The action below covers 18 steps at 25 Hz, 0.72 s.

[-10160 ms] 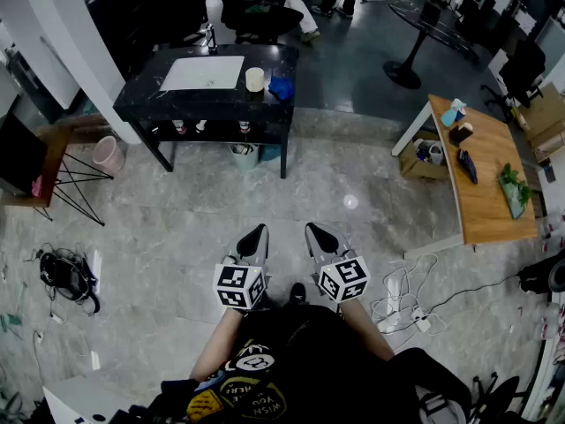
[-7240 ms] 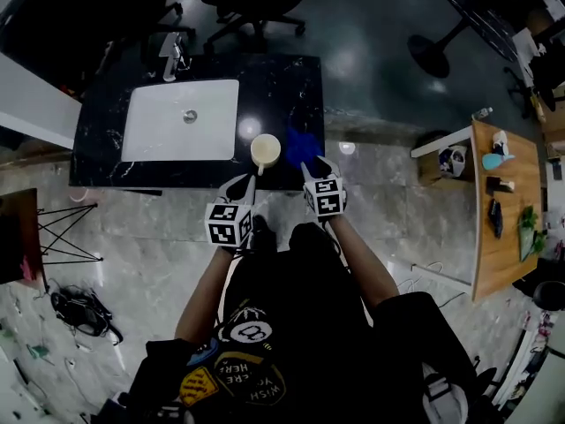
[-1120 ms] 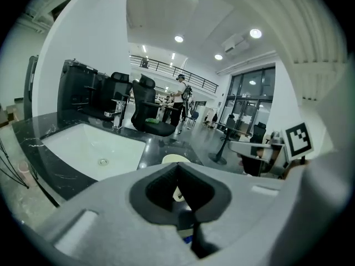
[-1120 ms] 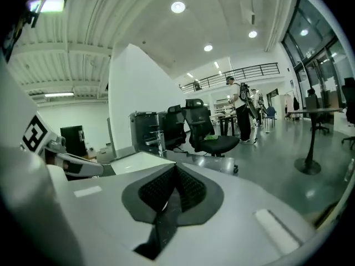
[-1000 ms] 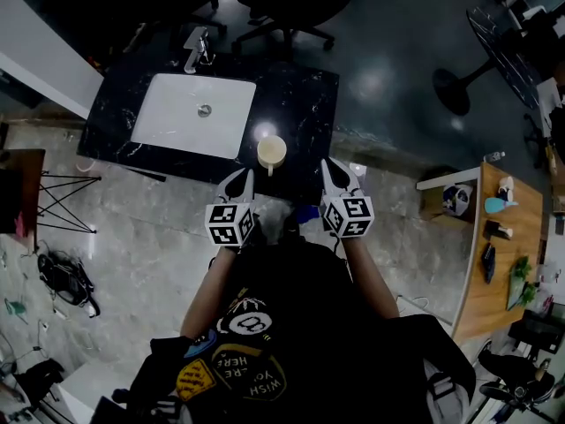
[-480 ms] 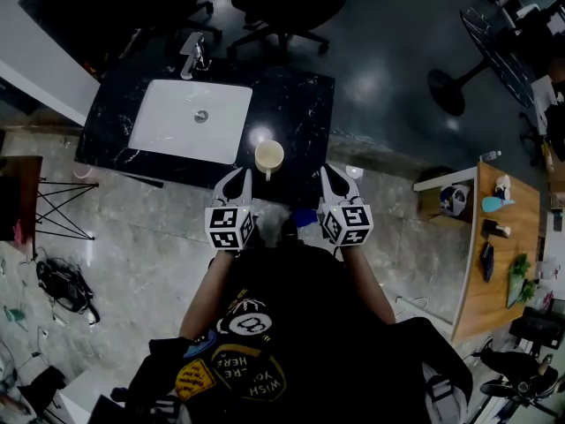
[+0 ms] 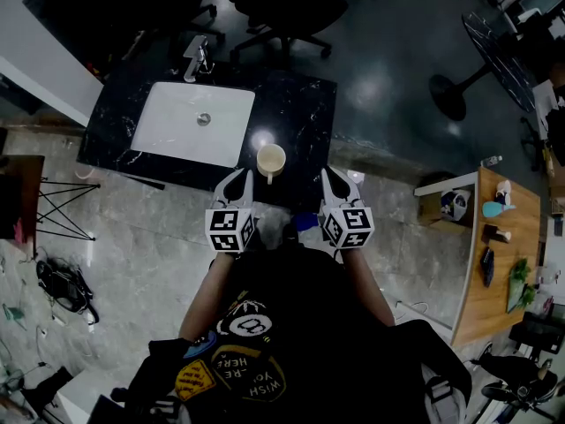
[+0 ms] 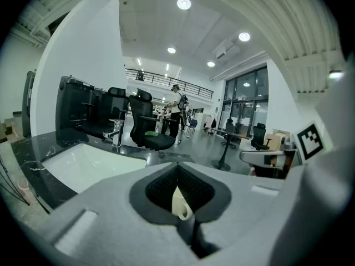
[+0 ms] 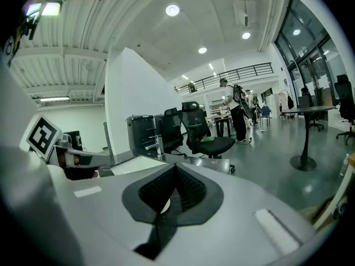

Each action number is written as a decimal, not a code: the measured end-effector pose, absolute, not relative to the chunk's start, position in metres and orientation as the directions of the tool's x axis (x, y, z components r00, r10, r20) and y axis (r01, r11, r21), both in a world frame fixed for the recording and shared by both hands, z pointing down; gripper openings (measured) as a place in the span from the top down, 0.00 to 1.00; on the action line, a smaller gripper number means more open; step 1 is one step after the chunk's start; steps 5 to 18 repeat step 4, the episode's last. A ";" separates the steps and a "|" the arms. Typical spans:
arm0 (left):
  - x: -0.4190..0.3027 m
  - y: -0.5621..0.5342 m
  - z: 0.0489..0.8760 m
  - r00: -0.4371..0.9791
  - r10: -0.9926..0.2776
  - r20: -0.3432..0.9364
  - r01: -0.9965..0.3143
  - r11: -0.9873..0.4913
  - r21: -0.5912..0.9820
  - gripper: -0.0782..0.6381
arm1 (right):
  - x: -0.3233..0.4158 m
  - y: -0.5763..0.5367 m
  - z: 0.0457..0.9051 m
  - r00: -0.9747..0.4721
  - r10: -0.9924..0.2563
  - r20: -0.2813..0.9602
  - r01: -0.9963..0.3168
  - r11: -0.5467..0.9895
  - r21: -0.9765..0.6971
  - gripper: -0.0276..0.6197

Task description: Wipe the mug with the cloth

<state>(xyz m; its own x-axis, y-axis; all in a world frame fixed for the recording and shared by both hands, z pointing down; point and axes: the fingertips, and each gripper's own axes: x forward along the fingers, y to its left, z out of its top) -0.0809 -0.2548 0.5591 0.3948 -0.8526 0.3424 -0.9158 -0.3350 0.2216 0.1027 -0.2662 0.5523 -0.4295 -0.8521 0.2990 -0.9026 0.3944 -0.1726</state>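
Black marble counter [image 7: 300, 104] holds a white rectangular sink [image 7: 194, 122]. My left gripper [image 7: 240, 177], jaws together and empty, points beside the cream ceramic mug [image 7: 270, 159] at the counter's near edge. My right gripper [image 7: 329, 177] is clamped on the blue cloth [image 7: 305, 222].

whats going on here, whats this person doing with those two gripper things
A person stands at a black counter with a white sink, one gripper in each hand. The right hand-held gripper is shut and seems to pinch a blue cloth, which hangs just off the counter's near edge. The left hand-held gripper is shut and empty, pointing at the cream mug, which stands untouched beside the sink. Wiping has not begun.
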 end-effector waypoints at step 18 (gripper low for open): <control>-0.080 -0.256 0.559 0.396 -0.851 0.343 -0.915 -0.337 0.221 0.88 | 0.102 -0.267 0.551 -0.431 -0.851 0.298 -0.902 0.396 -0.174 0.95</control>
